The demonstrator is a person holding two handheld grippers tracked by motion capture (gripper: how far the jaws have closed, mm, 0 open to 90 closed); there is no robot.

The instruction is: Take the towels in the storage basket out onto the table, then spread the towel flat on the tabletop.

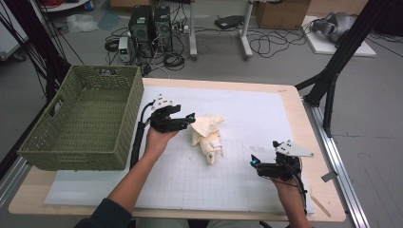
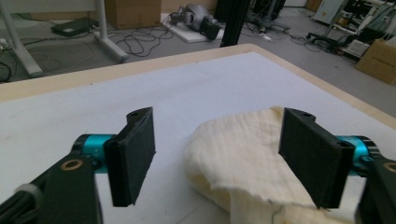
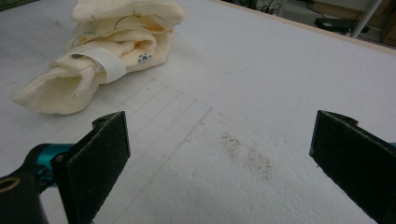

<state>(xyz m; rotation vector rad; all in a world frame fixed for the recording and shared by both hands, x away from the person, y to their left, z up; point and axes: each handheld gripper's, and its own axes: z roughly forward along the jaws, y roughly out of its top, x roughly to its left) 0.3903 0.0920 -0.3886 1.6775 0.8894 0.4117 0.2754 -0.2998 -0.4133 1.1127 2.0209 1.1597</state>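
the green woven basket (image 1: 81, 118) sat empty at the tabletop's (image 1: 285, 102) left; the cream garment (image 1: 205, 134) lay crumpled mid-tabletop; left tool (image 1: 190, 117) wide beside it, right tool (image 1: 254, 161) wide, apart.

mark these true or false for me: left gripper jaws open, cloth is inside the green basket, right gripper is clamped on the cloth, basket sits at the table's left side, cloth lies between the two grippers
1. The left gripper has its jaws open. True; the cream cloth lies partly between them, unpinched.
2. The cloth is inside the green basket. False; it lies on the white mat, right of the basket.
3. The right gripper is clamped on the cloth. False; its jaws stand open over bare mat, apart from the cloth.
4. The basket sits at the table's left side. True.
5. The cloth lies between the two grippers. True.
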